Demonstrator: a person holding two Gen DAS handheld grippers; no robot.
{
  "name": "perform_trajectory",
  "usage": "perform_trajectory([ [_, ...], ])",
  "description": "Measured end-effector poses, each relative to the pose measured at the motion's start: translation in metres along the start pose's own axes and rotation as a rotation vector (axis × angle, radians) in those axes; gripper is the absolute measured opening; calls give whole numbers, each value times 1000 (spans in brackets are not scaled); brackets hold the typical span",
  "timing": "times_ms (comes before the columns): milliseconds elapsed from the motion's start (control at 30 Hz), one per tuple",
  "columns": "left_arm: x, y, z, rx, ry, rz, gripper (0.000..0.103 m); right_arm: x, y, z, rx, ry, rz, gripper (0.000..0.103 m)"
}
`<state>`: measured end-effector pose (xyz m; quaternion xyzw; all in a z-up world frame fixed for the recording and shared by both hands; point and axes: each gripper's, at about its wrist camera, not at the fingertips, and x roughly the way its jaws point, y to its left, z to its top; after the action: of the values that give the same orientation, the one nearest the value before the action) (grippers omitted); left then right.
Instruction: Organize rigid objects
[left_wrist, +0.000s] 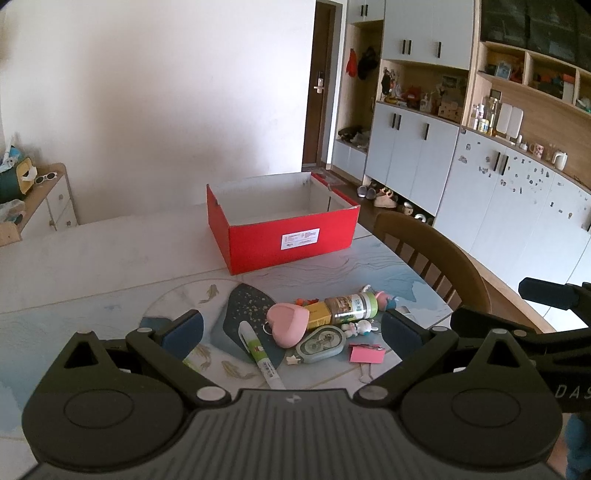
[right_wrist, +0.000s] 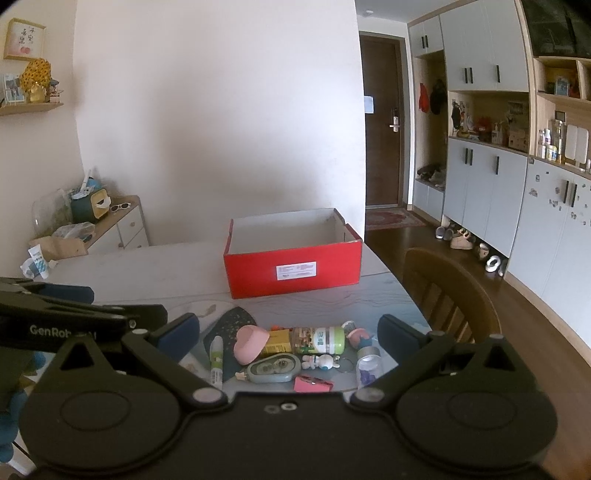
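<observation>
- The left gripper (left_wrist: 291, 328) has its fingers spread wide and holds nothing; the right gripper (right_wrist: 288, 332) is the same, wide open and empty.
- The small objects lie in a heap on the table (left_wrist: 92, 266), just in front of both grippers, between the spread fingers in each view.
- The red box (left_wrist: 284, 236) stands open beyond the heap and seems to be empty, so nothing looks sorted yet.
- The green-capped bottle (left_wrist: 351, 306) lies on its side, its long axis across the view, left to right.
- The marker pen (left_wrist: 258, 350) lies almost pointing along the left gripper's fingers, on the left edge of the heap, so the left gripper is nearer to it.
- The small clear bottle (right_wrist: 369, 363) stands on the right side of the heap, nearer to the right gripper.
- The pink heart case (left_wrist: 288, 325) rests in the middle, touching the bottle's neighbours.
</observation>
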<state>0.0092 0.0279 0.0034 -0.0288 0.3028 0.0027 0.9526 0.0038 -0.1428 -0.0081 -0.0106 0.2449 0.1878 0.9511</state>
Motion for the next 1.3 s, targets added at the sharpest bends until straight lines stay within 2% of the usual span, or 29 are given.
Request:
perform_trajectory([
  [567,19,12,8,-4,27,-18,103,20,7,6,-19,24,30,103],
  [767,30,24,18,6,4,-25,103,34,5,11,-13,32,27,102],
  [1033,60,65,28,4,-25,11,103,61,-9,10,-2,65,-17,102],
  [1300,104,99,9,-28,55,9,103,91,-14,-9,-1,163,-26,94],
])
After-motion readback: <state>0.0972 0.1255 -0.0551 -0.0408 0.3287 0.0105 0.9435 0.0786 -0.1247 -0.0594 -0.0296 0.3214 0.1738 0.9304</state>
